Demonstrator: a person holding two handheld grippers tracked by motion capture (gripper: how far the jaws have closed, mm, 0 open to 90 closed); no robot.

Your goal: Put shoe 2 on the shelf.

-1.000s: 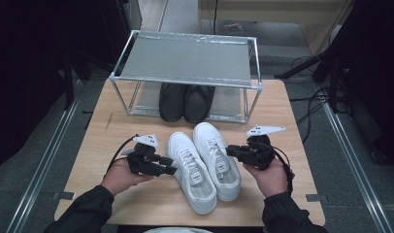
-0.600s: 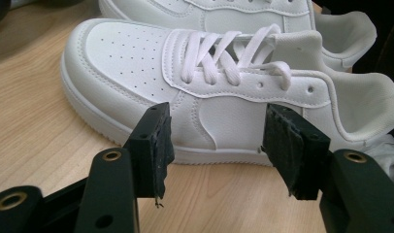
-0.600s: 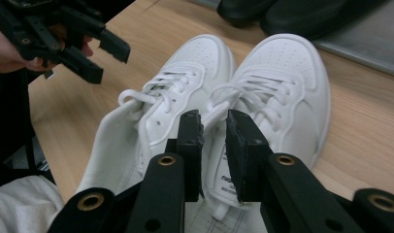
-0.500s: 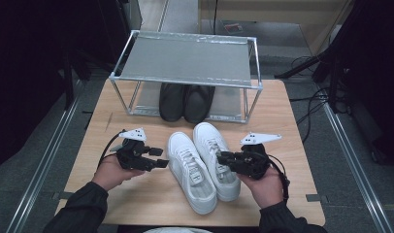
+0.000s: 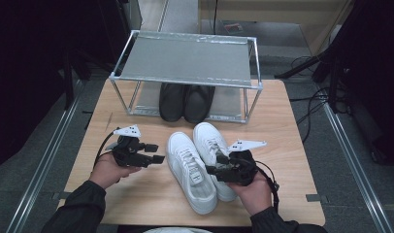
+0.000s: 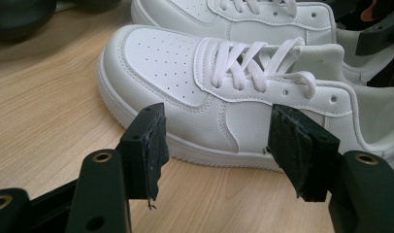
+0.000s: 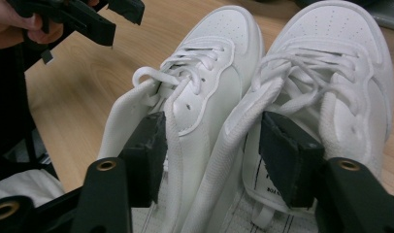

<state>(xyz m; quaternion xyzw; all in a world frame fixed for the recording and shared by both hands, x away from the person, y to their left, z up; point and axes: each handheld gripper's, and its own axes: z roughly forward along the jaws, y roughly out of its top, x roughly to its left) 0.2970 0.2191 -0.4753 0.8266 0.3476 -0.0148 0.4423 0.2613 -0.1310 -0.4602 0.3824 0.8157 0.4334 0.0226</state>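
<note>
2 white low-top sneakers sit side by side near the middle of the wooden table (image 5: 292, 145), toes pointing away from the person. The left sneaker (image 5: 190, 170) lies slightly nearer the person than the right sneaker (image 5: 215, 155), and their inner sides touch along most of their length.

The left gripper (image 5: 156, 153) hovers just beside the left sneaker's outer side, clear of it. In the left gripper view its jaws stand spread wide, having just been opening, with nothing between them; the sneaker's side panel (image 6: 219, 121) shows beyond the gap, and bare tabletop lies under the pads.

The right gripper (image 5: 213, 165) sits low over the heel end of the pair. Its jaws have also just been opening and now stand spread: in the right gripper view one jaw lies against the collar of the left sneaker (image 7: 185, 111), the other inside the opening of the right sneaker (image 7: 331, 63), so the 2 adjoining collar walls lie between the pads (not pinched, as far as the view shows).

Behind the pair stands a metal-framed shelf rack (image 5: 185, 60), with 2 black shoes (image 5: 185, 102) on the table under its mesh top.
</note>
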